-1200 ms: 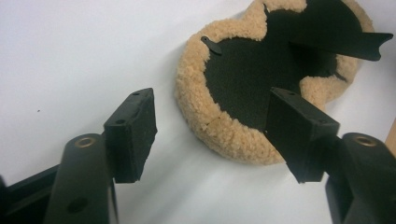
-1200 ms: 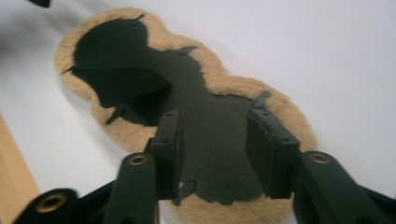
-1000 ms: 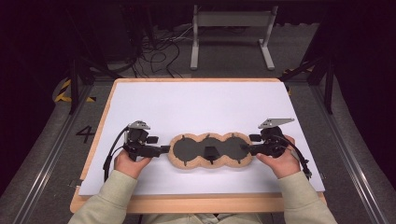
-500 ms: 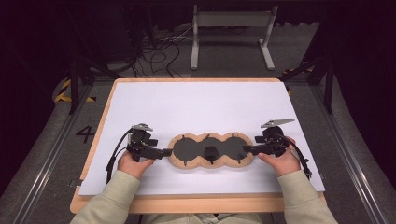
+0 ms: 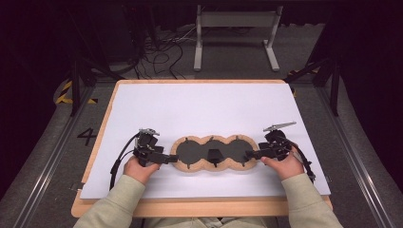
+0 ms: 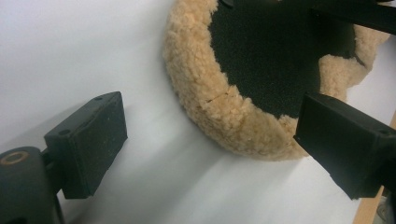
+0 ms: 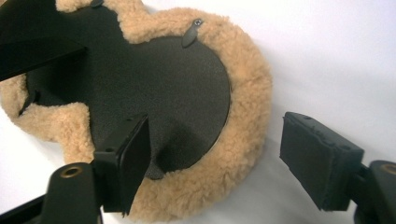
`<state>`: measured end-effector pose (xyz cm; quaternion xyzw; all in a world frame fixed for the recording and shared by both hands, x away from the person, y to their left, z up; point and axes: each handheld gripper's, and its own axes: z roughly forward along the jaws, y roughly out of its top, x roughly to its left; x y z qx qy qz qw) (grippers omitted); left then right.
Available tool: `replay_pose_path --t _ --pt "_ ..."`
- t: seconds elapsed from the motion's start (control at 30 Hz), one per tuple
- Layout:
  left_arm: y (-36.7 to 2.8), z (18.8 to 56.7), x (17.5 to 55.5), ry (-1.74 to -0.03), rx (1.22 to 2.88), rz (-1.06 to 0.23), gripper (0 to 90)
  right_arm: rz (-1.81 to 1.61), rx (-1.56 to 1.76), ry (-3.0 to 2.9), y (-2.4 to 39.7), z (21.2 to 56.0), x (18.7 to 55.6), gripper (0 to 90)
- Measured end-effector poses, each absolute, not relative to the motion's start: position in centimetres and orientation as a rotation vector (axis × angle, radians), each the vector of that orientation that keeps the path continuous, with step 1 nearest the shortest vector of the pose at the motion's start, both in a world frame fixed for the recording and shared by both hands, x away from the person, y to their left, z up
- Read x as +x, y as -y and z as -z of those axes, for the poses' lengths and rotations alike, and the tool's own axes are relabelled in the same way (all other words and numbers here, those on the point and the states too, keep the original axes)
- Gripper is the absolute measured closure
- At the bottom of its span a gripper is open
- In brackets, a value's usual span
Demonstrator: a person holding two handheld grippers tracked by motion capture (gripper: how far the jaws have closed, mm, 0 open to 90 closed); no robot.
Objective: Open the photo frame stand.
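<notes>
A three-lobed pad (image 5: 195,151) with a tan fleece rim and a black centre lies flat on the white sheet (image 5: 209,109), near its front. My left gripper (image 5: 171,159) is at the pad's left end, where the fleece rim (image 6: 219,107) lies between its jaws. They have just been opening, and its left pad (image 6: 91,140) rests over bare sheet. My right gripper (image 5: 249,155) is at the right end. Its jaws, also just opening, straddle the rim of the pad (image 7: 159,84) without pressing it. My left gripper (image 6: 215,140) and my right gripper (image 7: 222,163) both stand open.
The sheet covers a wooden board (image 5: 199,209) whose front edge lies just behind my forearms. A small black block (image 5: 214,154) sits on the pad's middle lobe. A metal stand (image 5: 235,28) and cables (image 5: 161,52) are on the floor beyond the table.
Both hands have sunk a little toward the sheet with the pad's ends. The jaws of both grippers have spread apart and let go of the fleece rim.
</notes>
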<state>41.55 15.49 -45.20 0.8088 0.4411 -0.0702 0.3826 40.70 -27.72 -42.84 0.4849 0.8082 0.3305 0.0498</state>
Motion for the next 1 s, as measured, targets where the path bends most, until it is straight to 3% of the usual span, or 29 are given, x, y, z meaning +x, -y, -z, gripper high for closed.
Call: replay_pose_path --t 0.5,1.0 --pt "-14.4 45.2 40.9 -1.087 2.089 0.217 16.9 -0.990 1.584 -2.507 26.8 43.4 40.6 20.1" --pt "-13.4 45.1 40.5 -1.106 2.088 0.216 19.9 -0.994 1.684 -2.425 26.7 43.4 40.5 25.6"
